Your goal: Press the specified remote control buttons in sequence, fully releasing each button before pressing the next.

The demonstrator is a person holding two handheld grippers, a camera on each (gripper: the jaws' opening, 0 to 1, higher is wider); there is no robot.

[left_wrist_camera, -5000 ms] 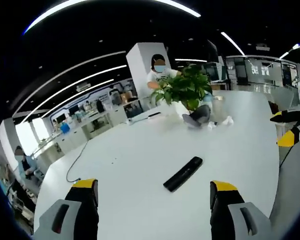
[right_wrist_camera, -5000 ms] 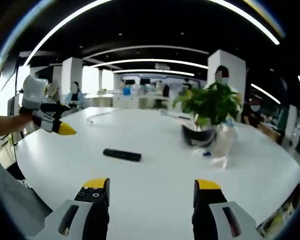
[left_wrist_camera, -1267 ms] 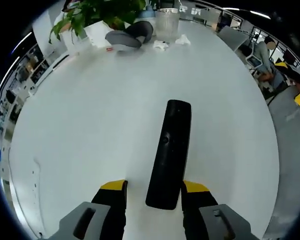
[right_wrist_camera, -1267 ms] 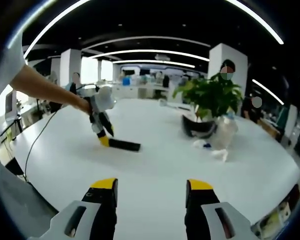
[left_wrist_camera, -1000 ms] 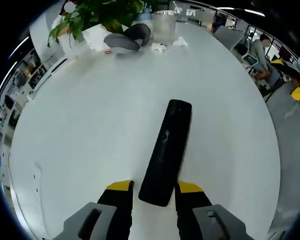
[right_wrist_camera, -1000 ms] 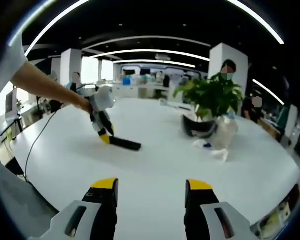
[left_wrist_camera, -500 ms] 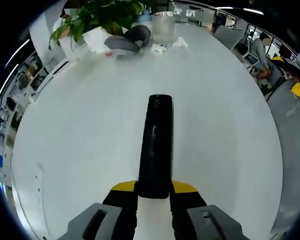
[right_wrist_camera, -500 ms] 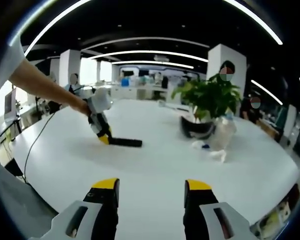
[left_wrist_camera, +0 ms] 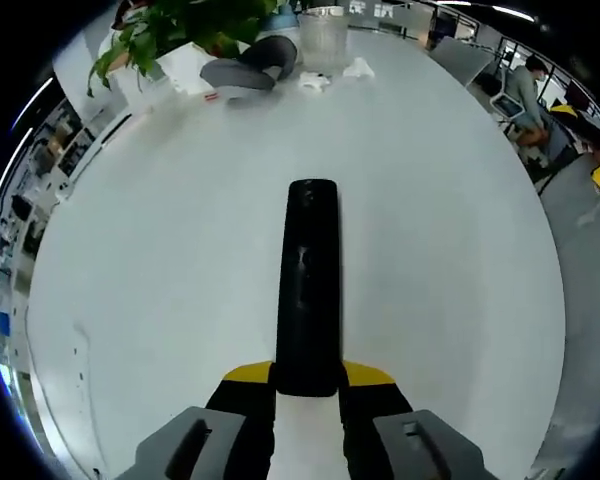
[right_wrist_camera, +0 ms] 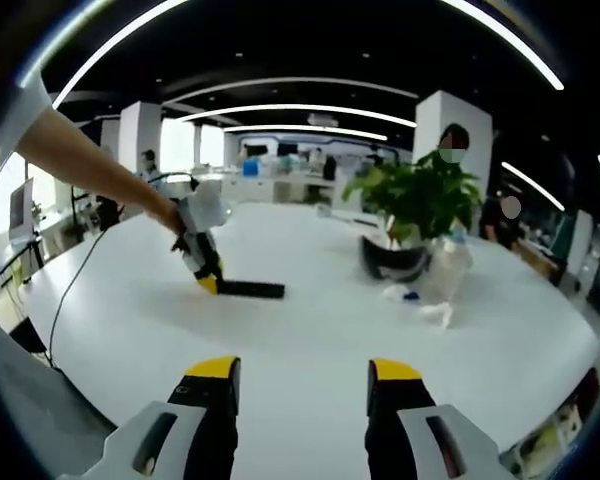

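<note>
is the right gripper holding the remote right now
No, the right gripper is open over bare table while the left gripper clamps the remote.

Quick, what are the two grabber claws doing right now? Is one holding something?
Left gripper: shut on the near end of the long black remote control.
Right gripper: open, holding nothing, above the white table.

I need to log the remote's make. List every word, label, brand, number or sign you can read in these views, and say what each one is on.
None can be read.
Remote control, held at its near end by the left gripper: a few pale marks on its black top, too small and blurred to read.
Screens and signs in the far background: too blurred to read.
</note>
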